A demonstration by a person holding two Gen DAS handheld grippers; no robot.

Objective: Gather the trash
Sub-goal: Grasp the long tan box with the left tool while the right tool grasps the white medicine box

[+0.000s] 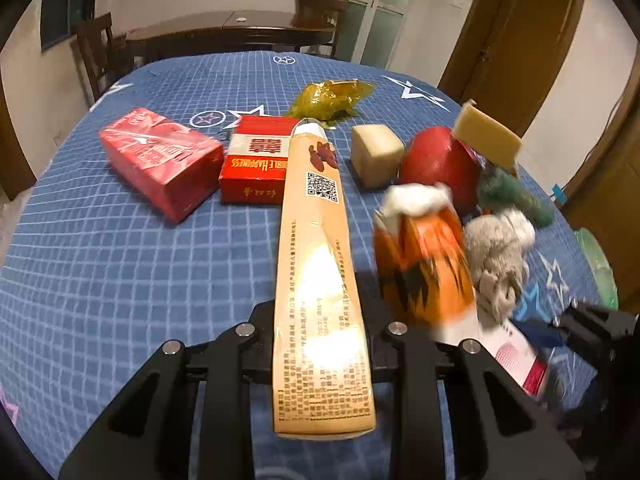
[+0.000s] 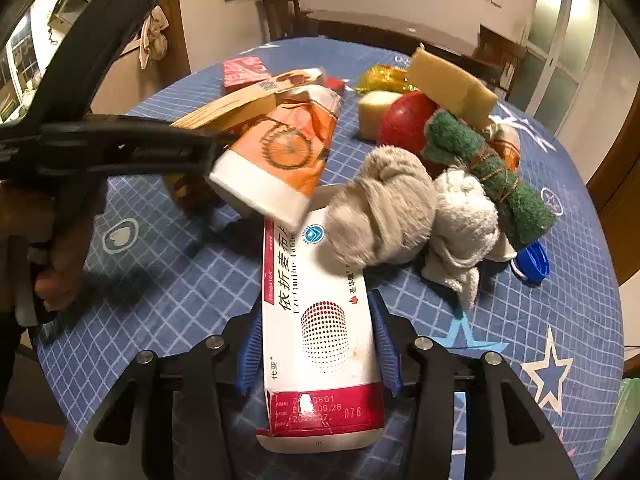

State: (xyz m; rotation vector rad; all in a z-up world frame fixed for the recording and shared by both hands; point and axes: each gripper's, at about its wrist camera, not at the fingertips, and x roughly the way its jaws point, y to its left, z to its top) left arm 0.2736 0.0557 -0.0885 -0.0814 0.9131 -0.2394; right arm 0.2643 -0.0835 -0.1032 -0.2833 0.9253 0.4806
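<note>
My left gripper (image 1: 320, 344) is shut on a long tan carton (image 1: 316, 264) that points out over the blue checked table (image 1: 120, 260). My right gripper (image 2: 320, 344) is shut on a white and red medicine box (image 2: 320, 320). An orange and white tissue pack (image 2: 280, 156) lies blurred on the far end of the medicine box, beside the left gripper's arm (image 2: 120, 148); it also shows in the left wrist view (image 1: 424, 256). Two red cigarette packs (image 1: 160, 160) (image 1: 256, 160) and a yellow wrapper (image 1: 328, 98) lie farther back.
A pile at the right holds a beige rag (image 2: 384, 212), a white rag (image 2: 464, 216), a green scouring pad (image 2: 492, 176), a red apple (image 2: 404, 120), a yellow sponge (image 2: 452, 84) and a pale block (image 1: 376, 154). A blue bottle cap (image 2: 534, 262) lies nearby. Chairs and a dark table (image 1: 224, 32) stand beyond.
</note>
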